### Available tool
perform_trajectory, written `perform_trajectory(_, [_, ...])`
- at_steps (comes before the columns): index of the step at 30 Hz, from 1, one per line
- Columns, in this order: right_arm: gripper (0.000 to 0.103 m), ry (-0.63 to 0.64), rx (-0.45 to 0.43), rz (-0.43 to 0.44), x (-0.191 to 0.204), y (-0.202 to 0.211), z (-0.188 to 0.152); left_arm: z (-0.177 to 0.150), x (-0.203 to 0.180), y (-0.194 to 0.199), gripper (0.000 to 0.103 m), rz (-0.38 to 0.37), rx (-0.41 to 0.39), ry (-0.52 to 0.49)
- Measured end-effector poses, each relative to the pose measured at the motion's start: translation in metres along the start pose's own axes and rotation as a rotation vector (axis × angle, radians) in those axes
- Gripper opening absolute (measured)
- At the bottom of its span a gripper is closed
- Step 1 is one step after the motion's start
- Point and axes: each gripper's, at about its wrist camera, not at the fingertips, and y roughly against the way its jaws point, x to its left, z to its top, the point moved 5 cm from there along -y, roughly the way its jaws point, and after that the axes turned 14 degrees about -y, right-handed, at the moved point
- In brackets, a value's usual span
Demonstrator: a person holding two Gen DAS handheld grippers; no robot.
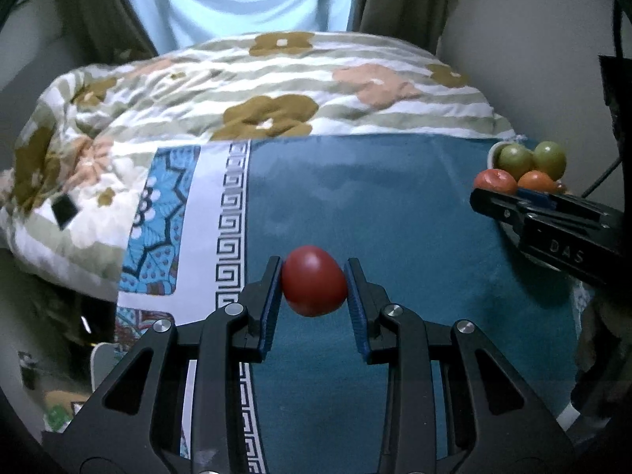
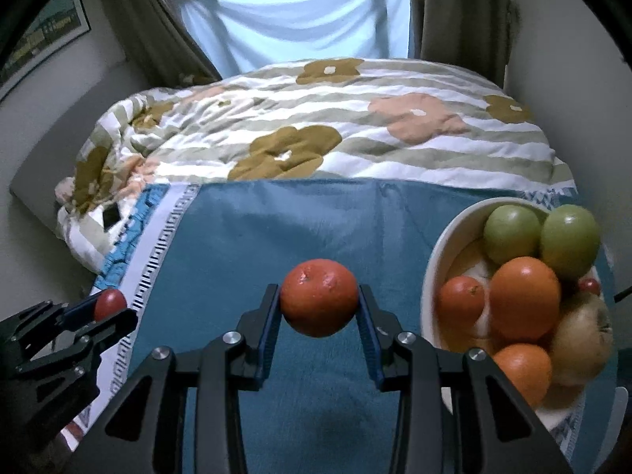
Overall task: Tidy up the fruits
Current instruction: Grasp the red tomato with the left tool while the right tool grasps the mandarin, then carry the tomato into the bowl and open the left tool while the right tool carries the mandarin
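Left gripper [image 1: 314, 282] clenched on a red tomato [image 1: 314, 281] above the blue cloth [image 1: 395, 205], right gripper [image 2: 319, 304] clamped on an orange [image 2: 319, 296] just left of the white bowl [image 2: 428, 276], bowl holding green and orange fruit, floral duvet [image 2: 316, 126] behind.

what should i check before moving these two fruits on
1. Left gripper shut on the red fruit, both pads touching: ok.
2. Right gripper shut on the orange fruit, both pads touching: ok.
3. Both fruits lifted off the blue cloth: ok, each casts a shadow below.
4. The two grippers apart from each other: ok.
5. Room in the bowl: not ok, it is nearly full of fruit.
6. Where the held fruits should go: cannot tell, no second container in view.
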Motion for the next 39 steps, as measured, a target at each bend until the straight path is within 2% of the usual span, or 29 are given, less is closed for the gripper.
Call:
perform_trajectory(9, [0.035,-0.023,-0.064,-0.013,-0.031,0.055,0.011,0.038,-0.036,0.025,0.036,-0.018,-0.067,-0.065])
perform_trajectory(18, [0.035,-0.115,-0.105,-0.090,-0.085,0.092,0.008,0.078,-0.083,0.024,0.036,-0.093,-0.115,-0.154])
perform_trajectory(29, [0.035,-0.260,-0.112,-0.164,-0.143,0.102,-0.004,0.117,-0.147,-0.013,0.036,-0.214,-0.115,-0.292])
perform_trajectory(39, [0.035,-0.357,-0.107,-0.184,-0.167,0.096,-0.013,0.139,-0.186,-0.066,0.036,-0.277,-0.060,-0.402])
